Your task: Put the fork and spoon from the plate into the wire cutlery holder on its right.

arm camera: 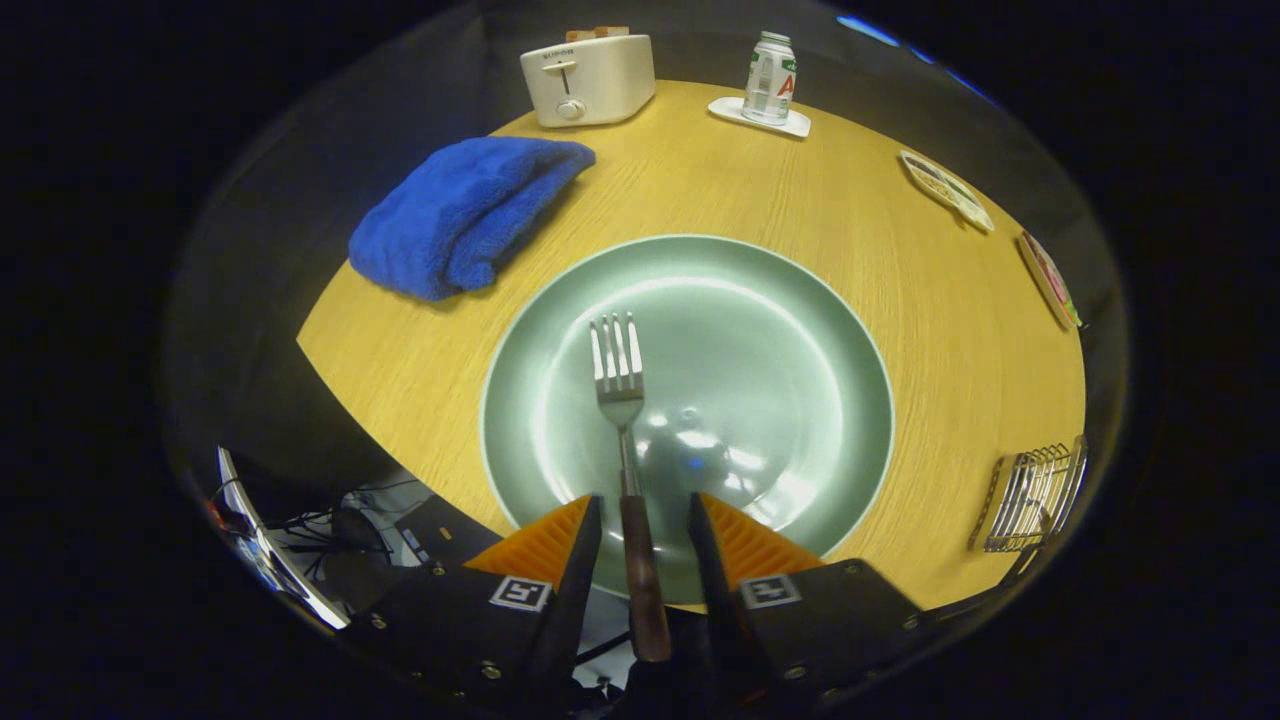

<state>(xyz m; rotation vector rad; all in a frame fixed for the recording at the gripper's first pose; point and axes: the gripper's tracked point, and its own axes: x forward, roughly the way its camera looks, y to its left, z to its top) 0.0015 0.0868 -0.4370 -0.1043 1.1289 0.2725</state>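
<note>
— Dark-wood handle between the fingers?
— Yes, the gripper (645, 520) stands apart around the steel fork with the dark wooden handle (627, 440), neither finger clearly pressing it.
— And the tines?
— On the round pale-green plate (840, 330). The wire cutlery holder (1035, 497) stands to its right, on the wooden table (800, 190).

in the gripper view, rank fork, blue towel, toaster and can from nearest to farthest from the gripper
1. fork, its handle between the open fingers of the gripper
2. blue towel, beyond the plate, to the left
3. toaster and can, at the table's far edge; too close to call
</note>
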